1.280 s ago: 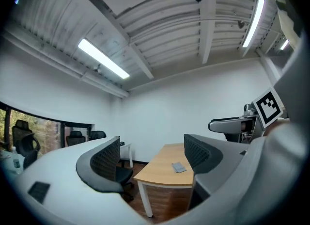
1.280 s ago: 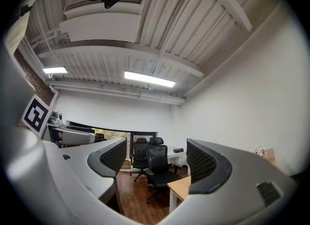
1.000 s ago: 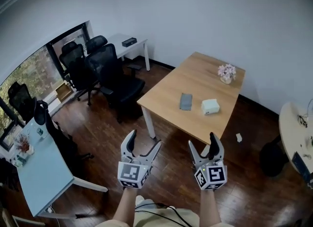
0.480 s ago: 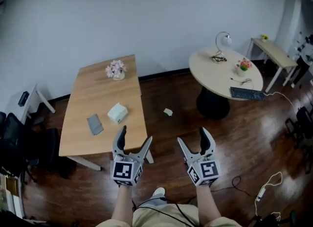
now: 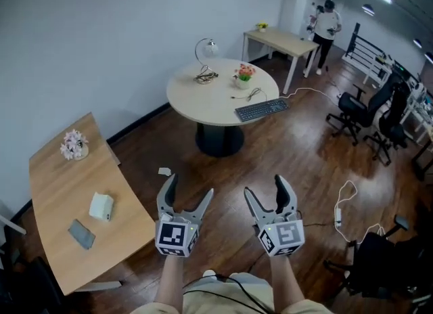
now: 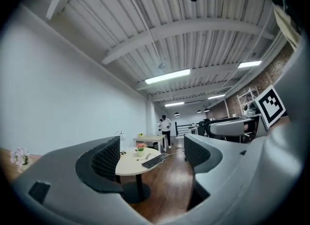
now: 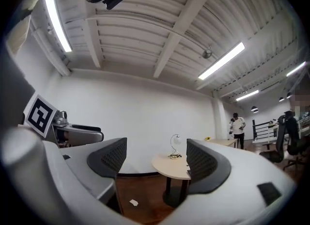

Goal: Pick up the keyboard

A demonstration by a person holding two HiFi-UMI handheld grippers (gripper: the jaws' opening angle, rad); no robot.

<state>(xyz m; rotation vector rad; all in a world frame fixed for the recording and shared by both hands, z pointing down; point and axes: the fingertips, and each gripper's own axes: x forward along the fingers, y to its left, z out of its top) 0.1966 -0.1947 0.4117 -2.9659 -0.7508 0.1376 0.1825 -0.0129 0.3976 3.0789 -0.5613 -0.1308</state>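
Observation:
A dark keyboard (image 5: 262,109) lies near the right edge of a round beige table (image 5: 203,96), far ahead of me; in the left gripper view the keyboard (image 6: 155,160) shows between the jaws in the distance. My left gripper (image 5: 185,195) is open and empty, held over the wood floor. Beside it my right gripper (image 5: 268,193) is open too, with nothing in it. In the right gripper view the round table (image 7: 169,163) and a desk lamp (image 7: 174,146) appear between the jaws; the keyboard is hidden there.
The round table also carries a lamp (image 5: 205,52), a flower pot (image 5: 243,74) and cables. A rectangular wooden table (image 5: 61,204) stands at left with a white box (image 5: 101,206). Office chairs (image 5: 369,113), floor cables (image 5: 342,201) and a far person (image 5: 327,21) are at right.
The view has swung to the right across the room: the wooden table slid to the left edge and the round table with the keyboard came to the centre. Both grippers stayed open.

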